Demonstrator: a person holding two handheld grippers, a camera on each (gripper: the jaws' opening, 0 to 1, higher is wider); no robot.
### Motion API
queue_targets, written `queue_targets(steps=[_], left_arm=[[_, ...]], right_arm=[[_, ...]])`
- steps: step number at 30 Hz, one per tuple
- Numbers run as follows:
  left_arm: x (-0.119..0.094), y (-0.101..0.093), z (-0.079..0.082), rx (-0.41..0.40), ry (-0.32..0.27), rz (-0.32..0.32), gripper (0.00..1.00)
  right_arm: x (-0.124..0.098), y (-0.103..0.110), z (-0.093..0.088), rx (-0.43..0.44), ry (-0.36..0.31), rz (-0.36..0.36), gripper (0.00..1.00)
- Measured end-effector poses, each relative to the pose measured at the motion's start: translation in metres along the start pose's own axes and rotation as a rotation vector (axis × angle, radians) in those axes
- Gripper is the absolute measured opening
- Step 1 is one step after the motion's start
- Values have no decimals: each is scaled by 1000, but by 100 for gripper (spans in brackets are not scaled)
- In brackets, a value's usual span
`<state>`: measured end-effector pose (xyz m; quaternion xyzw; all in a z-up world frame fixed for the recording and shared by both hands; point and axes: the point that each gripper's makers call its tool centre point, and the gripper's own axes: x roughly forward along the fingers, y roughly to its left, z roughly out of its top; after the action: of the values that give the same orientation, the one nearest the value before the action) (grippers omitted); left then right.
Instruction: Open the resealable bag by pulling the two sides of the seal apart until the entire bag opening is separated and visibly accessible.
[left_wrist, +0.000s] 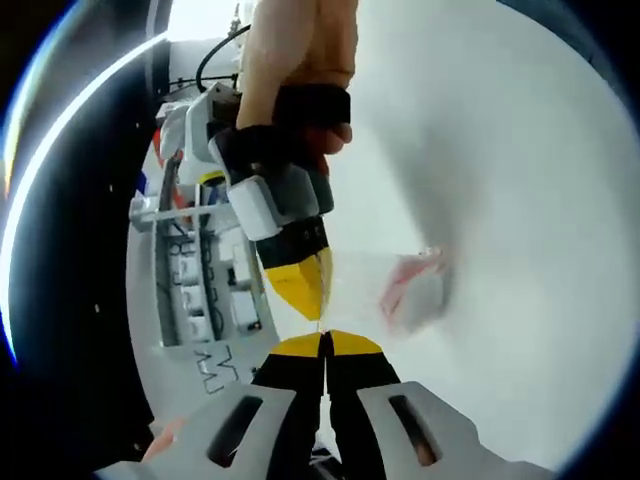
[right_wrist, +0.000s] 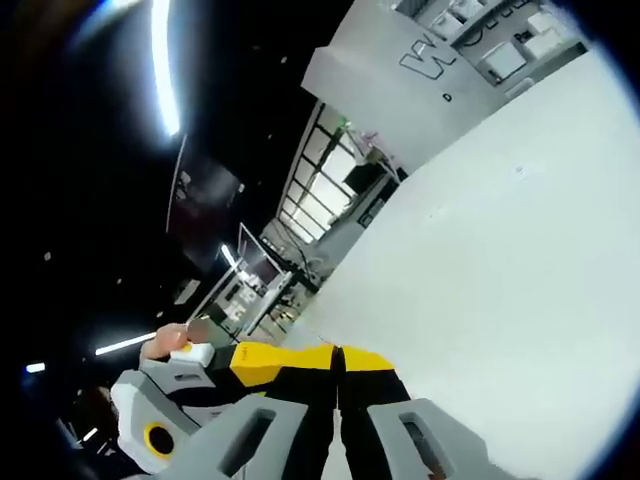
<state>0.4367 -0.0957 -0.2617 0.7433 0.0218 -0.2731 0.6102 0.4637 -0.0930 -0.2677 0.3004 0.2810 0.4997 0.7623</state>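
The clear resealable bag (left_wrist: 415, 290), with something pale pink inside, hangs over the white table (left_wrist: 520, 200) in the left gripper view. Its thin top edge runs left into the gap where the two grippers meet tip to tip. My left gripper (left_wrist: 325, 342) rises from the bottom with its yellow-tipped jaws pressed together on that edge. My right gripper (left_wrist: 318, 312), held by a hand (left_wrist: 300, 60), comes down from above, also shut on the edge. In the right gripper view my right gripper (right_wrist: 337, 352) has its jaws together; the plastic between them is too thin to make out.
Grey racks with boxes and cables (left_wrist: 200, 270) stand beyond the table's left edge. In the right gripper view the left gripper's grey housing (right_wrist: 150, 425) and a hand (right_wrist: 165, 340) sit at lower left, the white table (right_wrist: 500, 250) spreads right, and a dark room with shelving (right_wrist: 320, 200) lies beyond.
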Motion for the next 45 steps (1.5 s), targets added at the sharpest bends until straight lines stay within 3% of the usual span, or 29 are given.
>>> queue_targets(steps=[35,45], left_arm=[[-15,3,17,9,-46,17,0],[-13,1,16,84,-20,31,1]], right_arm=[[-12,-21,23,-30,-42,-54,0],[-12,-18,25,-24,-45,-44,0]])
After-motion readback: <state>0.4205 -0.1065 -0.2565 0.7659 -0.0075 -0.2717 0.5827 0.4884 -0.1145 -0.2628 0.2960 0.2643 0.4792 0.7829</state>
